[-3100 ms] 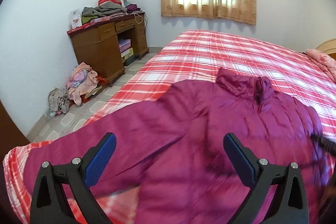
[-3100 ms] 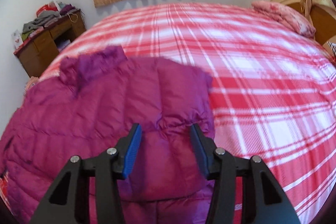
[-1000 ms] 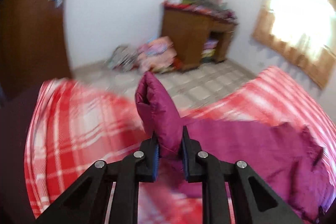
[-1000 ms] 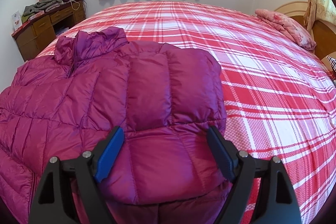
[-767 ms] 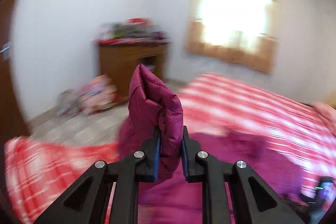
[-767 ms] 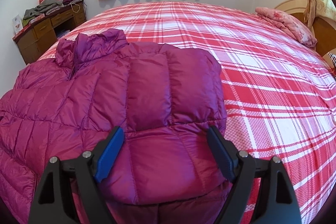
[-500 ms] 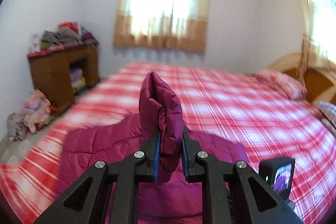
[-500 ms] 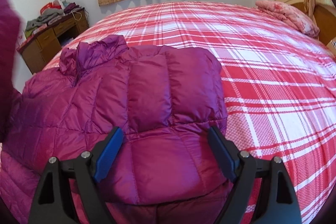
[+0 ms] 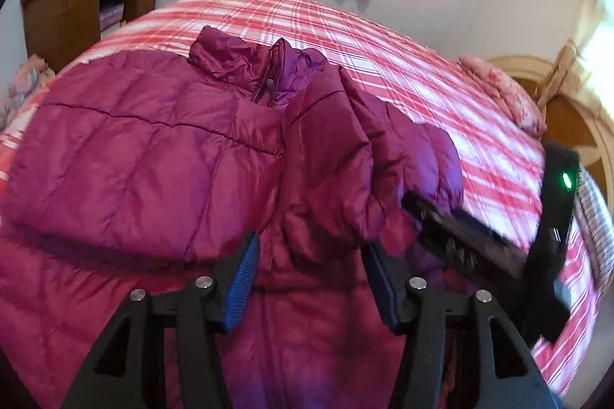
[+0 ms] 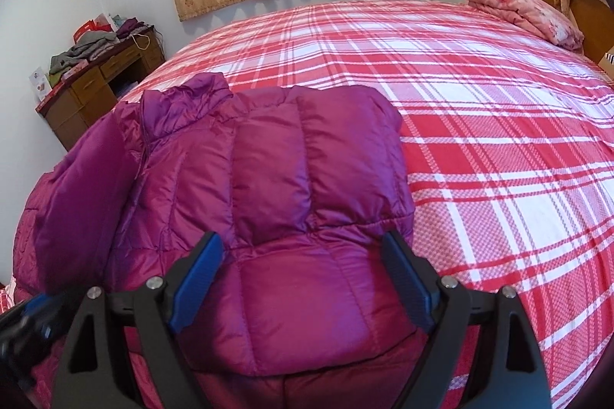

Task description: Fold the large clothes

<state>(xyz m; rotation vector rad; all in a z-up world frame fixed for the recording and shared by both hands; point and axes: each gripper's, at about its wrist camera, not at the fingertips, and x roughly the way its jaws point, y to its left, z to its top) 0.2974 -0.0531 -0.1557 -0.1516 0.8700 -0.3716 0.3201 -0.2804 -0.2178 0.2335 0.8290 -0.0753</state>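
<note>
A: Obs. Magenta quilted puffer jacket (image 9: 161, 155) lies flat on the red-and-white plaid bed (image 10: 479, 125), collar (image 9: 245, 63) on its far end from both tongs. Both sleeves appear folded across the chest. Left gripper (image 9: 311, 274): jaws apart, nothing between the pads, hovering above a sleeve cuff (image 9: 326, 232). Right gripper (image 10: 299, 278): jaws wide apart, empty, poised over the other folded sleeve (image 10: 314, 171).

B: Handling?

A: Judged light and very soft. Down-type fill, so it compresses under the pads and likely springs back, so folds may puff open. Shell looks glossy, probably slippery; a shallow pinch could slide off. Not fragile.

B: Where to grip?

A: Suggest stitched edges, which bunch firmly: the hem nearest the tongs, one corner per gripper, taken deep. Then carry it away from the tongs toward the collar. Avoid mid-panel, where only shell fabric is caught.

B: Any labels or writing?

A: None legible on the jacket. Beyond the left tongs, a wooden desk (image 10: 99, 83) carries piled clothes and a white card (image 10: 40, 84); print too small to read.
</note>
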